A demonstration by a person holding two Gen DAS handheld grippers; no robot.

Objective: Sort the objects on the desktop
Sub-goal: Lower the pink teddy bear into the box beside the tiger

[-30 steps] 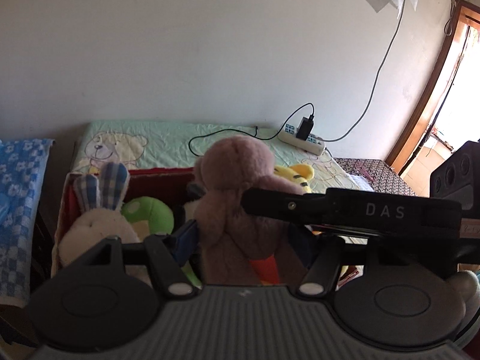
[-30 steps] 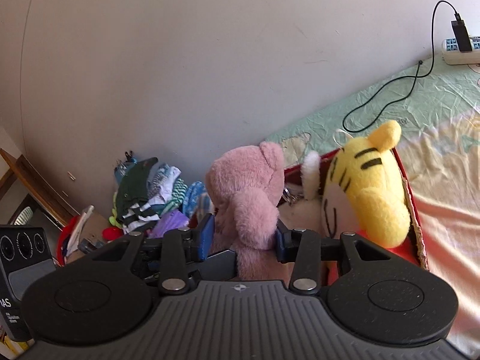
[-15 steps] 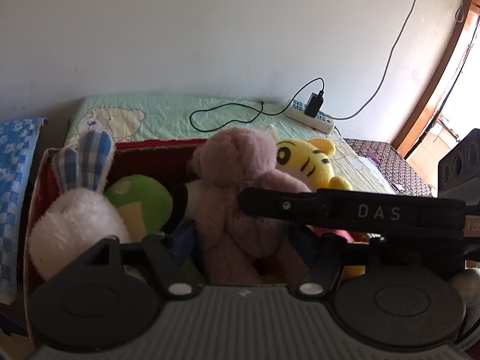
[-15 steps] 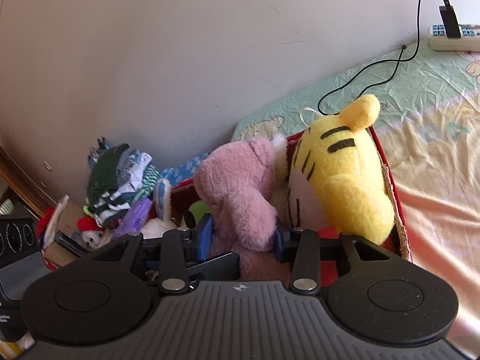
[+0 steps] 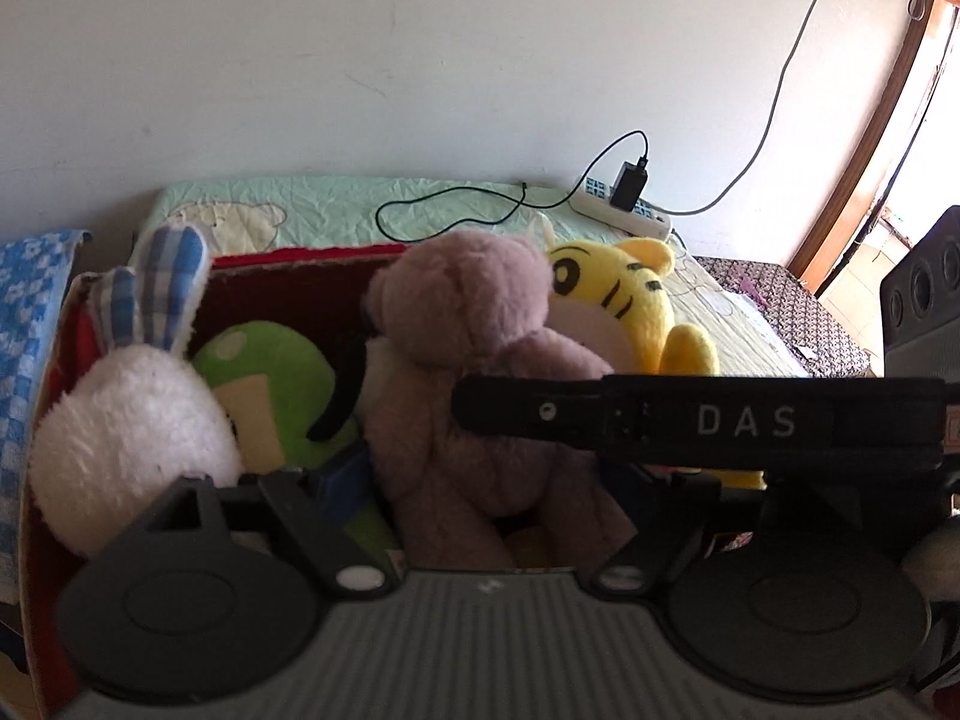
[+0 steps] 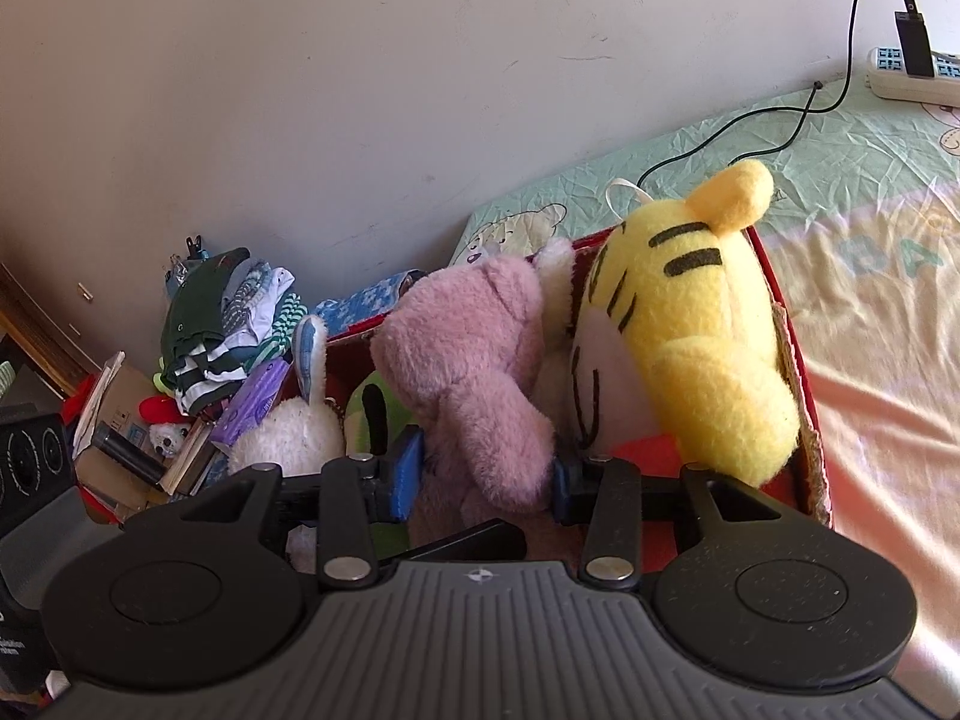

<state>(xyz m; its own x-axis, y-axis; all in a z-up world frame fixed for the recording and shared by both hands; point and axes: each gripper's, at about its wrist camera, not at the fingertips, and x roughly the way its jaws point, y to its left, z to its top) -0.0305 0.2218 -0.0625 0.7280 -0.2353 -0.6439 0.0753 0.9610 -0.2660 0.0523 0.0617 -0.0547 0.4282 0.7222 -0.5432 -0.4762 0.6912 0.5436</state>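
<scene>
While both tongs clamp the pink teddy bear [image 6: 474, 372] — the right tongs [image 6: 487, 480] at its waist, the left tongs [image 5: 480, 480] lower on its body — the toy stands in the red box [image 6: 798, 360] on the bed [image 6: 870, 252]. Soft, light and squashy, it looks best held around the torso, not by a floppy limb. Crowding it are the yellow tiger [image 6: 690, 324], pressed against its side, a green plush [image 5: 270, 384] and a white bunny [image 5: 132, 420] — neighbours likely to snag or shift.
</scene>
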